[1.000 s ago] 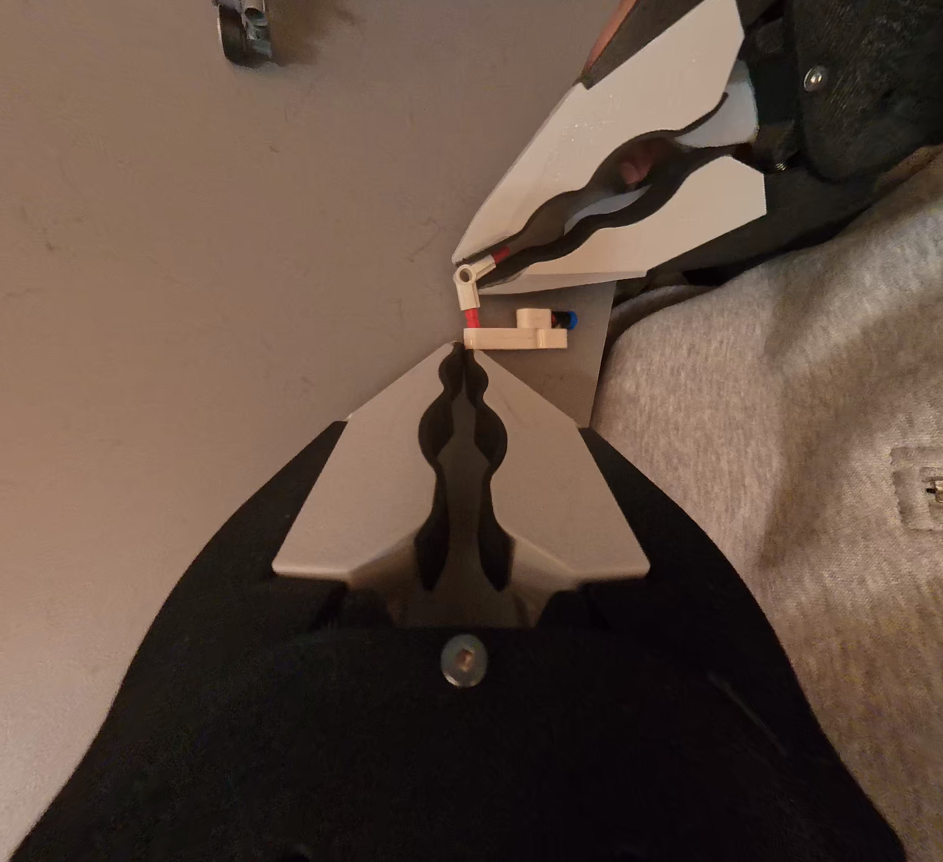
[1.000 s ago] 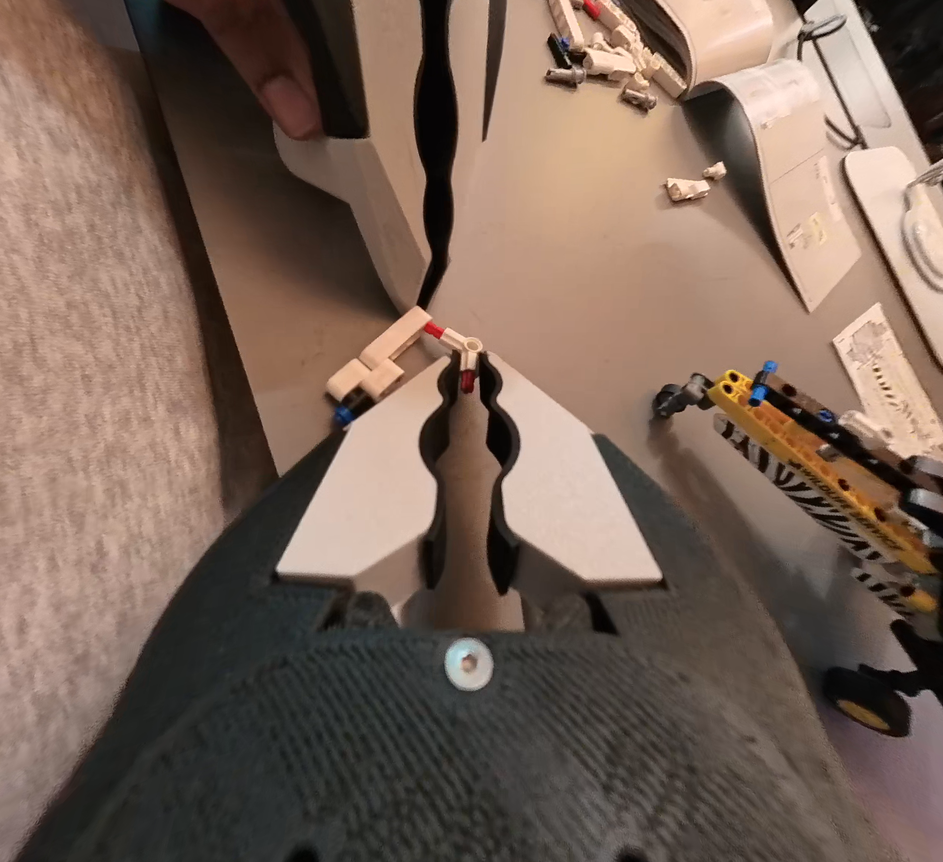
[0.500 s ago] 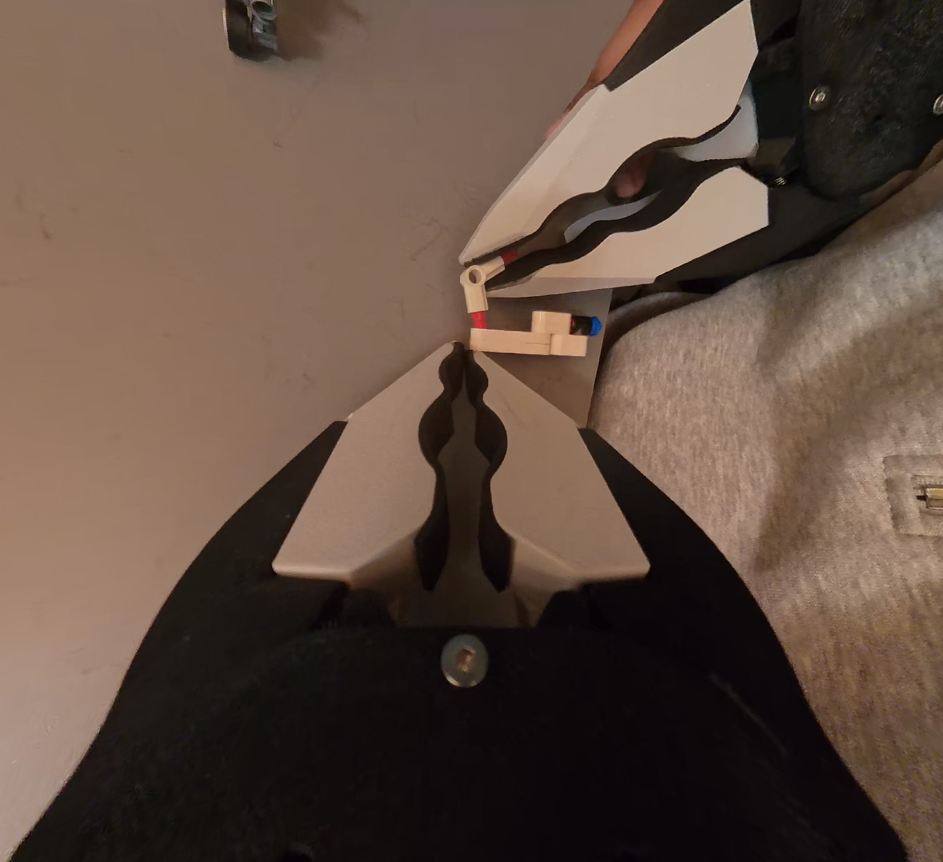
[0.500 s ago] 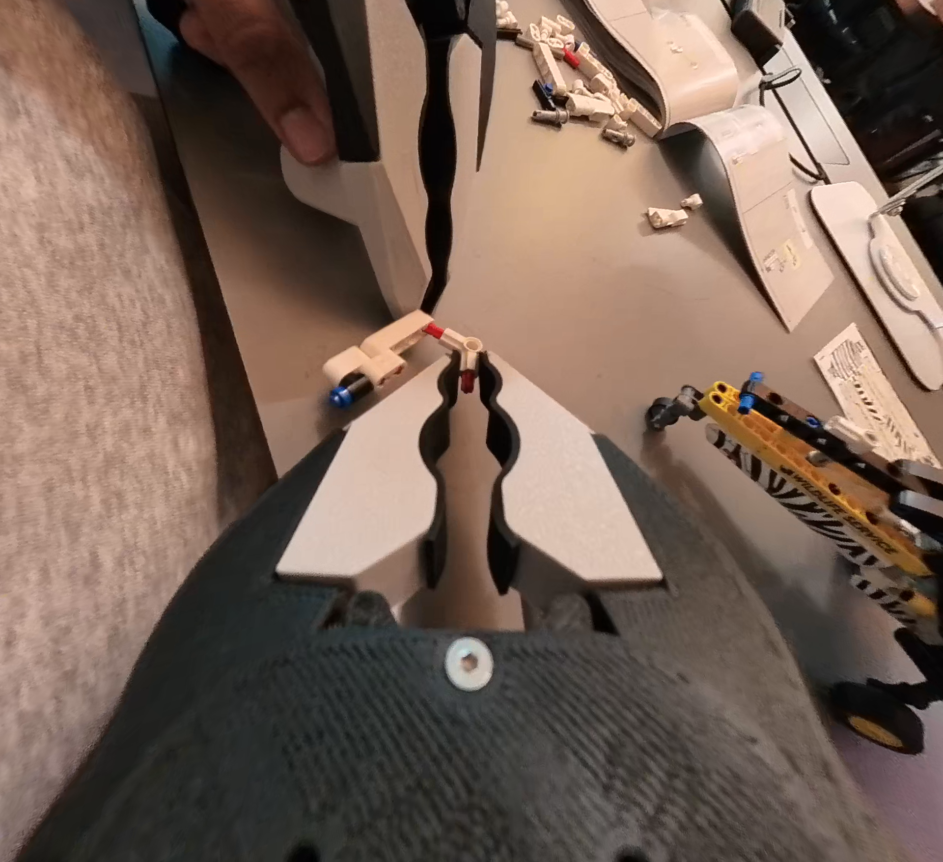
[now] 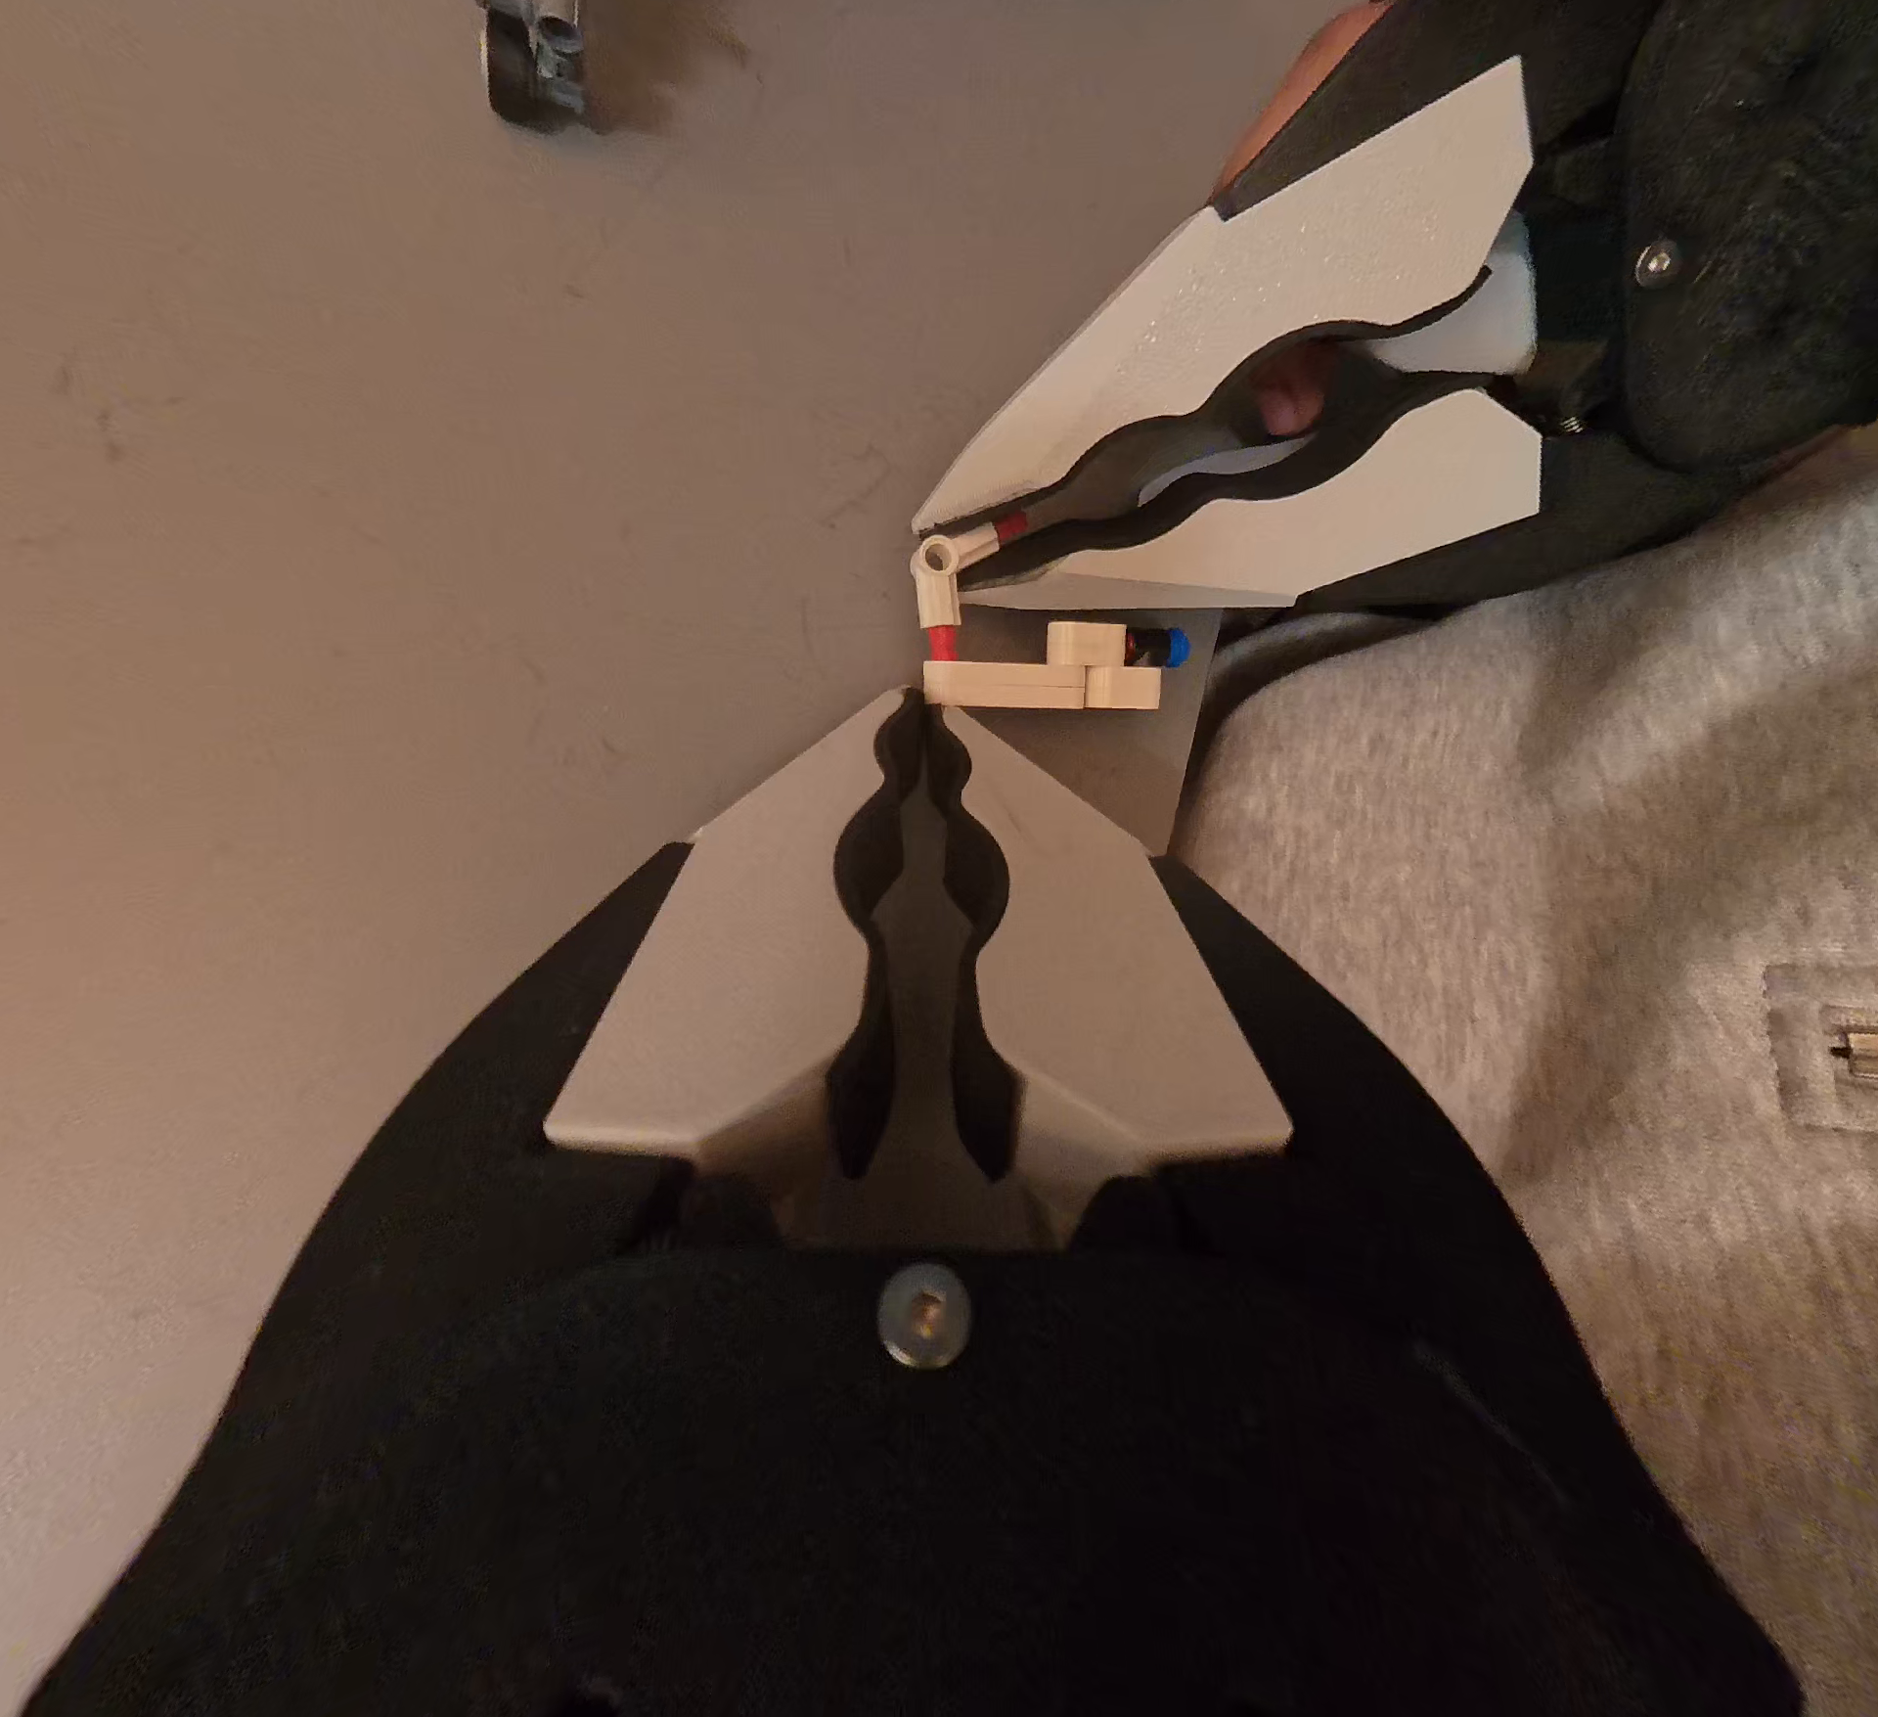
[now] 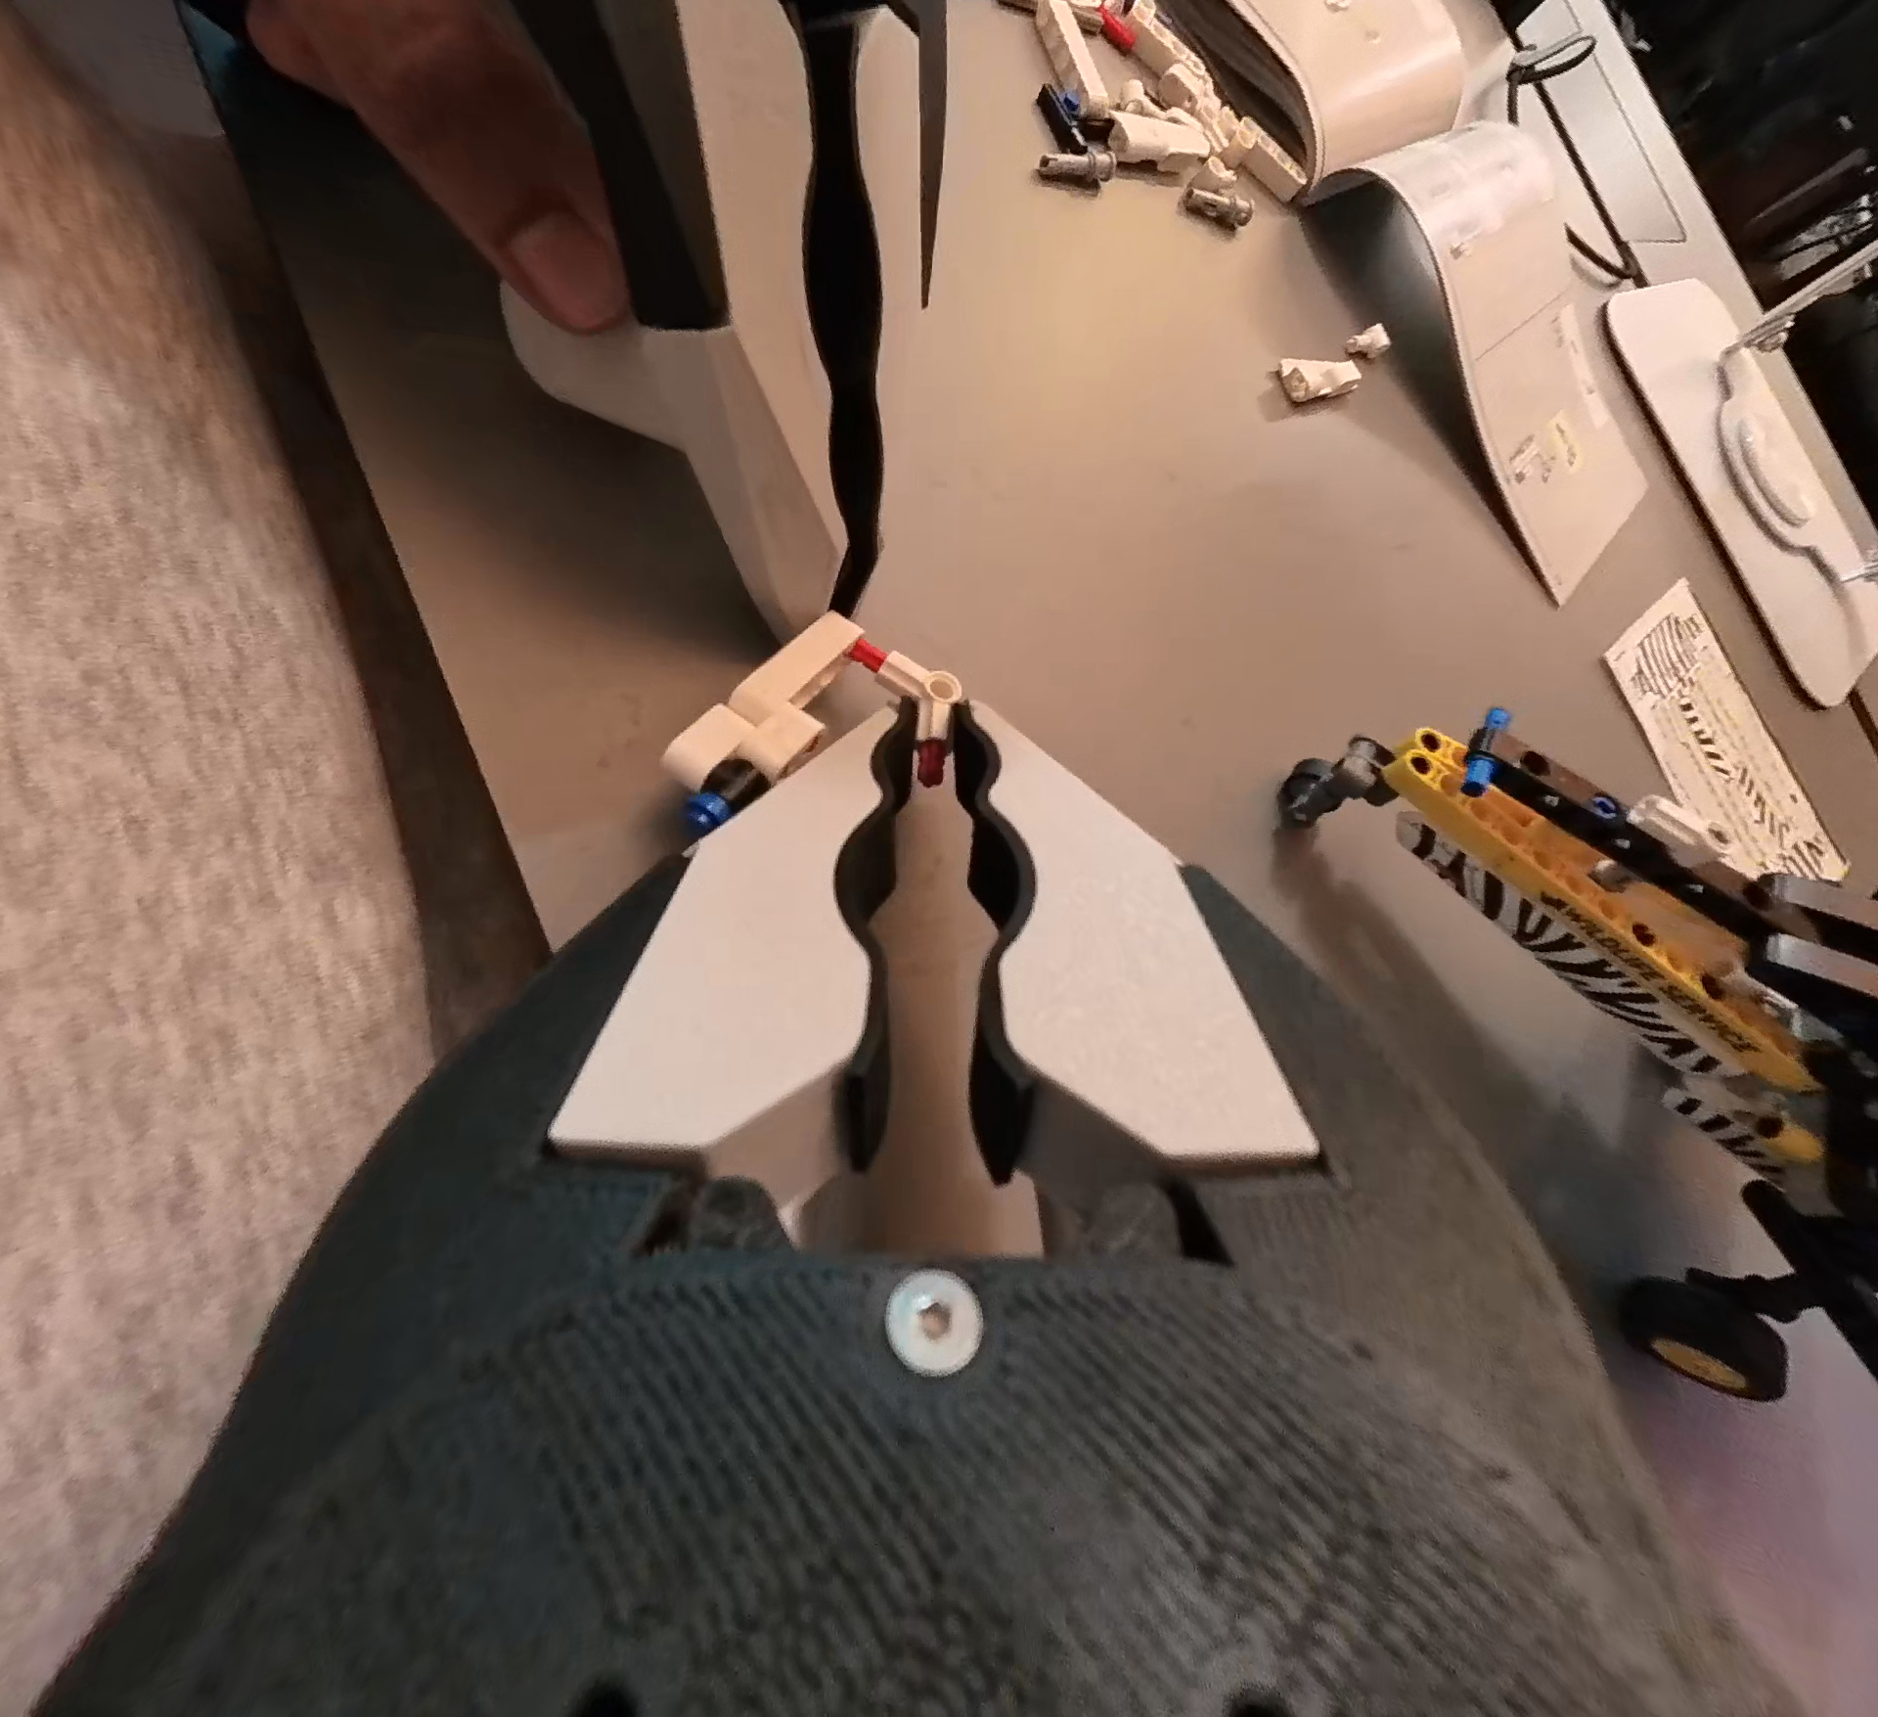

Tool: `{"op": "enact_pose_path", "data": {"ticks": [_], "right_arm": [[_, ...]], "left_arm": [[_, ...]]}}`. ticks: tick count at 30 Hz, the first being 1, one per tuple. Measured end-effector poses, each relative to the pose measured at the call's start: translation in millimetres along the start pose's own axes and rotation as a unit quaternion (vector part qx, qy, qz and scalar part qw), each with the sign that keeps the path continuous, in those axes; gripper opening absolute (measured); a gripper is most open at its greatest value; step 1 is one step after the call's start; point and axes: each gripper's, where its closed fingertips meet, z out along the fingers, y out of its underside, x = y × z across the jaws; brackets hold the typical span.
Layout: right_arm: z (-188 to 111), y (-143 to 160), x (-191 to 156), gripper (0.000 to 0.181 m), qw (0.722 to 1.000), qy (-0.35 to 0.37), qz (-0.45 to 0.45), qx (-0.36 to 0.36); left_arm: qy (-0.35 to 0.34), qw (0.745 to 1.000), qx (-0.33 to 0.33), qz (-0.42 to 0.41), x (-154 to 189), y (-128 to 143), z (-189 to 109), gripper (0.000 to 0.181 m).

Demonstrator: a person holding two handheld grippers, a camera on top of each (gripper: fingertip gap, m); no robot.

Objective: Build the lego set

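Connector [image 5: 936, 572] sits pinched at the tip of the right hand-held gripper [image 6: 927, 733], red axle clamped inside. Left hand-held gripper [image 5: 920, 703] is clenched on the tan beam [image 5: 1026, 684] right beside it. Barely any shift from a second ago, beam just tilted a bit, so I'd guess they're mid-push. Truck [image 6: 1585, 947] waits beyond the connector on the bench [image 6: 1118, 550].

Small white lego piece [image 5: 1037, 682], red pins, held above table.

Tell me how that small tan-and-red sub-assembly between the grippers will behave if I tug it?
The tan sub-assembly probably pivots at its angled connector, so expect folding, not stiffness. It looks tiny and light. The right gripper pinches only a thin red axle, so it may slip.
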Motion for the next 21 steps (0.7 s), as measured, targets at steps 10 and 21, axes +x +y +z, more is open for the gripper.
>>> {"op": "enact_pose_path", "data": {"ticks": [10, 21], "right_arm": [[-0.3, 0.1, 0.4, 0.006, 0.999, 0.018, -0.034, -0.022], [-1.1, -0.9, -1.2, 0.006, 0.998, 0.021, -0.039, -0.038]], "left_arm": [[-0.017, 1.0, 0.01, -0.008, -0.2, -1.4, 0.1, 0.0], [-0.032, 0.999, 0.015, -0.008, -0.3, -1.8, 0.2, 0.0]]}}
